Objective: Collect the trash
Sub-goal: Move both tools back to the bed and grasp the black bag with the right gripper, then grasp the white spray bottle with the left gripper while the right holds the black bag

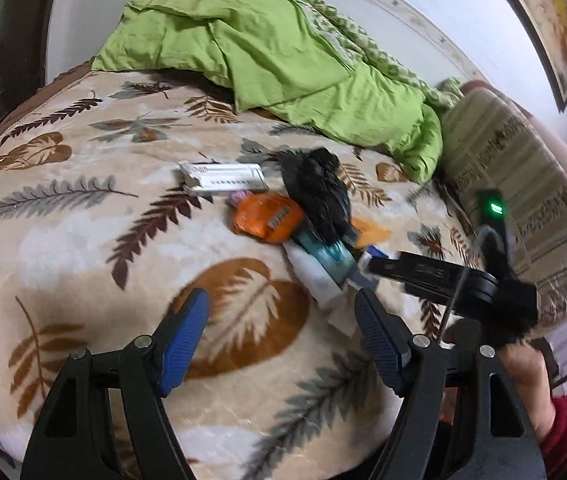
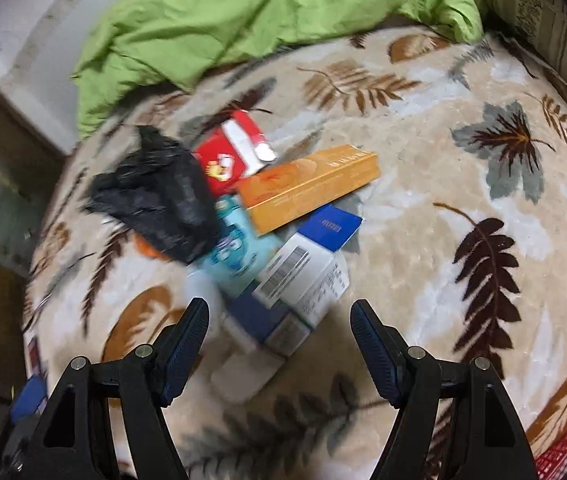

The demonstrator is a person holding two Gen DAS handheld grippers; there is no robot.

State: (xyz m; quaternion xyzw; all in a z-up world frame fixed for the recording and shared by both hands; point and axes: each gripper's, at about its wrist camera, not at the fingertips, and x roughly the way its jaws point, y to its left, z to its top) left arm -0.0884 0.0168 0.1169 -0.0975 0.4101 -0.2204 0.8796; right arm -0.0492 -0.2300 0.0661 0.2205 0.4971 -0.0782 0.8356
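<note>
A pile of trash lies on a leaf-patterned blanket (image 1: 83, 240). In the right wrist view it holds a crumpled black plastic bag (image 2: 155, 200), a red pack (image 2: 231, 152), a long orange box (image 2: 307, 184), a teal packet (image 2: 235, 256) and a white and blue box (image 2: 303, 280). My right gripper (image 2: 279, 320) is open and empty just in front of the white and blue box. In the left wrist view I see the black bag (image 1: 319, 188), an orange wrapper (image 1: 271, 216) and a white box (image 1: 223, 178). My left gripper (image 1: 283, 312) is open and empty, short of the pile. The right gripper (image 1: 423, 276) shows there at the pile's right.
A crumpled green duvet (image 1: 275, 56) lies at the back of the bed against a white wall. A striped pillow (image 1: 523, 184) sits at the right. In the right wrist view the bed's left edge (image 2: 43, 216) drops off to the floor.
</note>
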